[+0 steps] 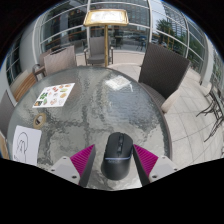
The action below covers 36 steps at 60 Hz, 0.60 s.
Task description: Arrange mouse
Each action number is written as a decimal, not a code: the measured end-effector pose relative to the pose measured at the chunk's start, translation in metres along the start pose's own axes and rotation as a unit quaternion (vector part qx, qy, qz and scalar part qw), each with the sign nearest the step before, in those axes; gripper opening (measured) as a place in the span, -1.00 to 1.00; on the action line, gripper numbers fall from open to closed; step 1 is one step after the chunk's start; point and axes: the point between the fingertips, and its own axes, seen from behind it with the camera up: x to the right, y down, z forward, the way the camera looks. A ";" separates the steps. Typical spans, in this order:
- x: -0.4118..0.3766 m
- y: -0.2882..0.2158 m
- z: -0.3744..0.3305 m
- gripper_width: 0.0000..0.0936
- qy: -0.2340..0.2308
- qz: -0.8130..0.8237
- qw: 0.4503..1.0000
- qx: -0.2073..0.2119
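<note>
Your gripper [116, 163] sits low over the near edge of the round worktop [120, 105], its two fingers spread apart with the magenta pads [82, 160] facing inward. The black mouse [117, 155] lies between them, resting on the worktop with its nose pointing away from you. You can see a sliver of grey surface between the mouse and each pad, so the fingers stand about the mouse without pinching it.

To the left of the mouse, near the worktop's rim, lies a white sheet of paper [24, 143] with a dark line drawing on it. Further from the mouse on that same side, and deeper onto the worktop, lies a printed card [54, 95] covered in small coloured pictures; a small pale object just this side of it is too tiny to name.

Ahead of the mouse the worktop's surface is grey and mottled, with bright reflections across its middle. A dark chair [161, 67] stands at the far right rim, beyond the mouse, and another chair [60, 61] stands at the far left rim.

Straight beyond the mouse, past the far rim, a small wooden table [105, 18] stands on a paved floor [195, 120] of pale tiles. Behind it rise tall windows with greenery showing through them.
</note>
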 end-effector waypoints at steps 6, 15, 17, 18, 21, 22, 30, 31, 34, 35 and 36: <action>-0.009 -0.004 0.004 0.29 0.004 -0.007 1.000 0.005; -0.015 -0.007 0.005 -0.01 0.012 0.001 1.000 0.017; -0.015 -0.005 0.005 -0.05 0.016 -0.001 1.000 0.017; -0.015 -0.005 0.005 -0.09 0.017 0.000 1.000 0.016; -0.014 -0.003 0.004 -0.20 0.021 0.007 1.000 0.005; -0.015 -0.001 0.003 -0.21 0.024 0.011 1.000 0.000; -0.020 -0.030 -0.036 -0.25 0.035 0.046 0.998 0.003; -0.021 -0.040 -0.046 -0.25 0.039 0.049 0.998 0.013; -0.030 -0.072 -0.078 -0.25 0.047 0.053 0.997 0.043; -0.035 -0.082 -0.090 -0.25 0.048 0.055 0.996 0.054; -0.040 -0.093 -0.101 -0.25 0.050 0.055 0.995 0.066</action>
